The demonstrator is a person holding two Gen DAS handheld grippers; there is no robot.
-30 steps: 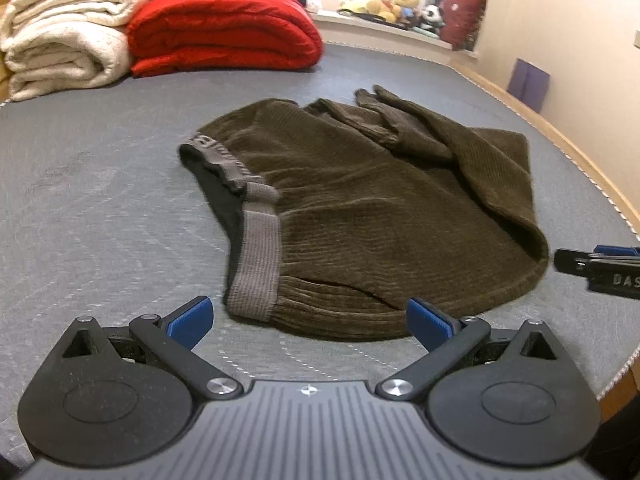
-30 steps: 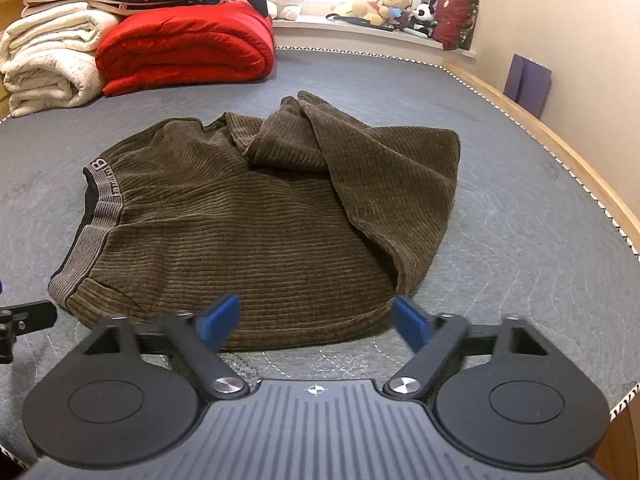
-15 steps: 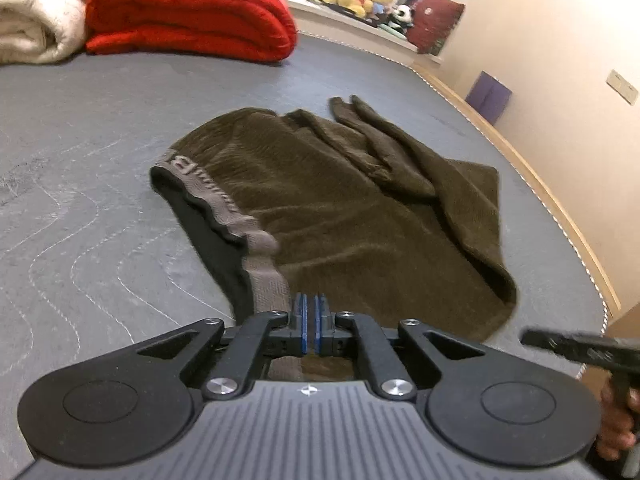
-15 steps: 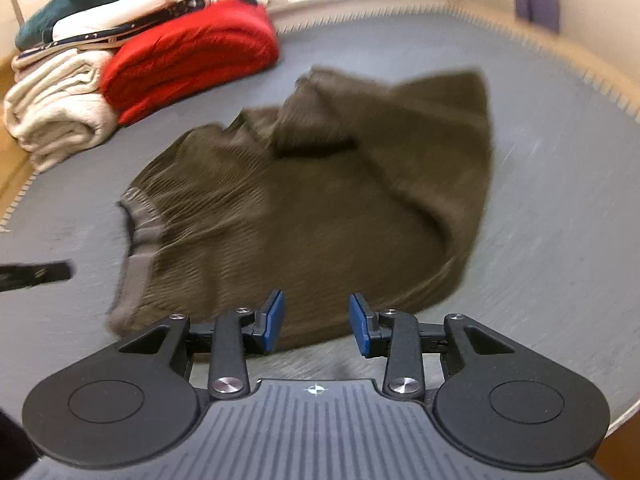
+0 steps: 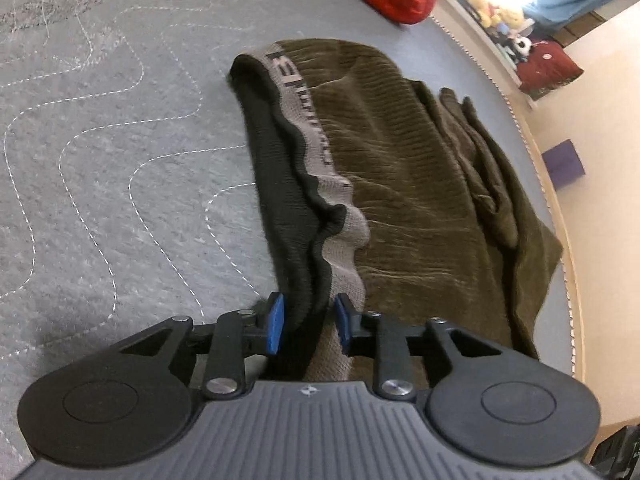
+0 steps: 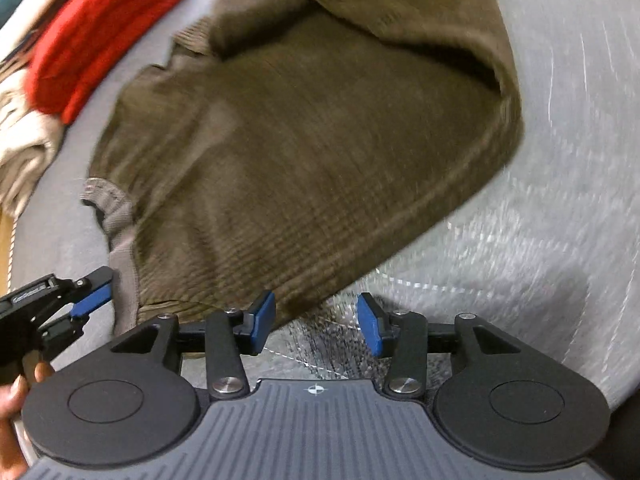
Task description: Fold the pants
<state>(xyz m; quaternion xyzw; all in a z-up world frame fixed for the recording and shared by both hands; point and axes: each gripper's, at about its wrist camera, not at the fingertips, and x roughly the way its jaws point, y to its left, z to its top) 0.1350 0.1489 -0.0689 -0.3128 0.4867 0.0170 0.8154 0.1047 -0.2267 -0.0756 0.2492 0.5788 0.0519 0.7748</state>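
Two hand-held grippers, both mine, are low over the brown corduroy pants [image 5: 420,184], which lie flat and rumpled on the grey quilted bed [image 5: 100,128]. My left hand-held gripper [image 5: 308,326] has its jaws opening, and the near end of the grey waistband [image 5: 316,136] with its dark lining sits right between the blue pads [image 5: 275,328]; I can't tell whether the pads press on the cloth. From that view the waistband runs away toward 12 o'clock and the legs bunch up toward 2 o'clock. My right hand-held gripper [image 6: 316,324] is also opening, about half spread; its left pad just overlaps the folded lower edge of the pants [image 6: 304,152], while the gap between the pads shows only bare bed, so nothing is held there. That picture is blurred. At 9 o'clock in the right view I see my left hand-held gripper [image 6: 86,296] at the waistband corner, with fingers [image 6: 16,396] of my left hand on its handle. A folded red blanket [image 6: 92,36] sits at 11 o'clock beyond the pants.
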